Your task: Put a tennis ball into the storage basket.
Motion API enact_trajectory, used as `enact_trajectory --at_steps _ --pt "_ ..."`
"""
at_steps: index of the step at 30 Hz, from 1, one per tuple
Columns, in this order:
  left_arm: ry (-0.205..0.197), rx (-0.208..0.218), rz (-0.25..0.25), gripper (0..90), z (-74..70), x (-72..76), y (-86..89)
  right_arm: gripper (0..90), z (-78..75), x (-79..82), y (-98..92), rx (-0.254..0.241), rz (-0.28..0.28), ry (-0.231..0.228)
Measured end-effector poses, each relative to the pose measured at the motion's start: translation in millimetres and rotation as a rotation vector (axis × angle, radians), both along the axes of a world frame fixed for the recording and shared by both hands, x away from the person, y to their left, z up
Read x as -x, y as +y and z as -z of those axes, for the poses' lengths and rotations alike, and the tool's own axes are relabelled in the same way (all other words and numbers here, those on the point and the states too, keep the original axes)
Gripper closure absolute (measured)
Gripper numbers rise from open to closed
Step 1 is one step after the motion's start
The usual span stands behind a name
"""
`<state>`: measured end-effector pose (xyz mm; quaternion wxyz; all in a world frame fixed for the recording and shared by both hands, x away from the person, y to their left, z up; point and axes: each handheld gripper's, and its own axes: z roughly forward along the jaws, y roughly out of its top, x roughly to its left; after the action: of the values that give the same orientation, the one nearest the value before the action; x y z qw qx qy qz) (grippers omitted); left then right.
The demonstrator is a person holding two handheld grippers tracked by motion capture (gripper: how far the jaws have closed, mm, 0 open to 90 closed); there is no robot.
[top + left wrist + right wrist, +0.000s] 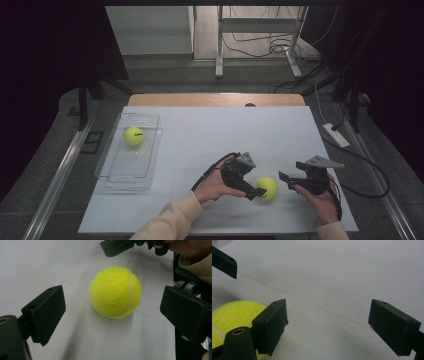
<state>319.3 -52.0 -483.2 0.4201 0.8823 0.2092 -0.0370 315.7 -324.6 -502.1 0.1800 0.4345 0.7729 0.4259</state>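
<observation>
We find the near tennis ball (234, 322) cut off by the left edge and partly behind a jaw in the right gripper view, we cannot read the print on the far ball (134, 135), we see the clear tray (111, 176) edges only faintly

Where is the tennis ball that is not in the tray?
In the high view, the tennis ball lies on the white table, near its front edge, between the left hand-held gripper and the right hand-held gripper.

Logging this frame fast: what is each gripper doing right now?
Left gripper: open, jaws on either side of the tennis ball on the table, not pressing it.
Right gripper: open, holding nothing, beside the ball.
</observation>
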Motion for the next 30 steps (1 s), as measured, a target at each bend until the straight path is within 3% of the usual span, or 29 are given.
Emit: enact_trajectory --at_steps 20,30 --pt "0.004 -0.048 0.021 6.2 8.1 -1.2 -16.4 15.9 0.4 -0.7 0.1 -0.003 -0.003 -0.001" --pt "0.008 -0.078 0.037 5.7 13.4 -0.8 -32.6 15.9 0.2 -0.4 -0.5 -0.004 -0.002 -0.002"
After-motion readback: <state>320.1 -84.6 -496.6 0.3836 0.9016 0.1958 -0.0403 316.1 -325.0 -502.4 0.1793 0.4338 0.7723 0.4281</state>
